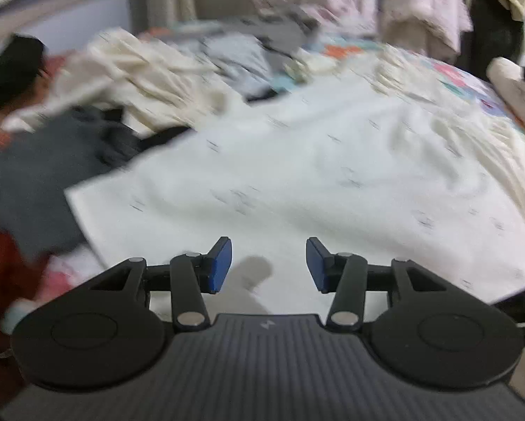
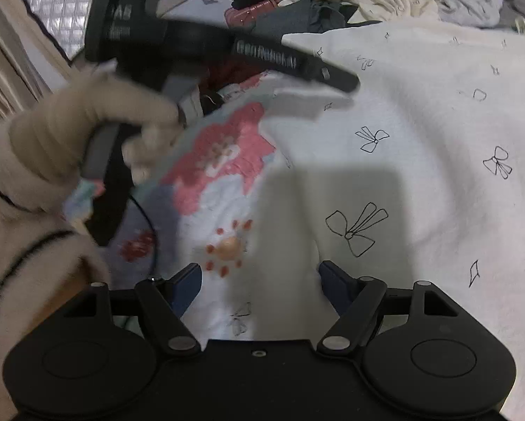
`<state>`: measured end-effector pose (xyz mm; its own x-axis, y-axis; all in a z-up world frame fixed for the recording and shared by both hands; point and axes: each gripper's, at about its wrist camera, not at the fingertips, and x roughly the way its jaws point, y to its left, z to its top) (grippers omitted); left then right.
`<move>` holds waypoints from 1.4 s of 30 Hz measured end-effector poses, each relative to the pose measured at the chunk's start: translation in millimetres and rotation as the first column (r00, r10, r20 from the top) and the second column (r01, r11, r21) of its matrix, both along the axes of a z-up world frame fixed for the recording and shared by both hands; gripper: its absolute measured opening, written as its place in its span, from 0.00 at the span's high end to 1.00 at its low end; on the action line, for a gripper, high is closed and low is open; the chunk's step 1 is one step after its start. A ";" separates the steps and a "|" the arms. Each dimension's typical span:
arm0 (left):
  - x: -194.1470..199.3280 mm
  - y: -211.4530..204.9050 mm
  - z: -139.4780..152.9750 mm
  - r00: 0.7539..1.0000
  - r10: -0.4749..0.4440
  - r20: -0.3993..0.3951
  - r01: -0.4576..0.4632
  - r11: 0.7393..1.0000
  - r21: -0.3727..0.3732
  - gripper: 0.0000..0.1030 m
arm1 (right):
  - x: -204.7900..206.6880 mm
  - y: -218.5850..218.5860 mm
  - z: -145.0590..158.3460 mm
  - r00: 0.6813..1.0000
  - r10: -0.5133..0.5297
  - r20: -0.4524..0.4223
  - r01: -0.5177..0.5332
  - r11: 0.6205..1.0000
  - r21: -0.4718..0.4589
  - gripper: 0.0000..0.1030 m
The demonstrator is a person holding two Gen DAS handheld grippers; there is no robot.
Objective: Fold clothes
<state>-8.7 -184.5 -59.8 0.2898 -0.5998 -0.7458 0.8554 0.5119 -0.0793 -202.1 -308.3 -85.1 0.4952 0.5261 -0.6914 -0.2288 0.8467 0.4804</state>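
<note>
On the bed, both the left gripper [image 1: 268, 266] and right gripper [image 2: 259, 287] hang with jaws apart, empty; the white bow-print garment [image 2: 420, 122] lies rumpled, so a careless pinch could bunch it or catch the floral bedsheet [image 2: 224, 147] beneath

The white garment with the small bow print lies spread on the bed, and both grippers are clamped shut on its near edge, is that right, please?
Not quite. The white garment with the small bow print does lie spread on the bed, but neither gripper is clamped on it. The left wrist view shows the left gripper with its jaws apart and nothing between them, and the right wrist view shows the right gripper open above the cloth.
</note>
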 end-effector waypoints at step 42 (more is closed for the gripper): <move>-70.5 -104.2 84.0 0.971 -0.142 0.193 0.115 0.983 0.142 0.40 | -158.0 -222.1 96.6 0.771 -0.586 0.248 0.614 0.788 -0.048 0.52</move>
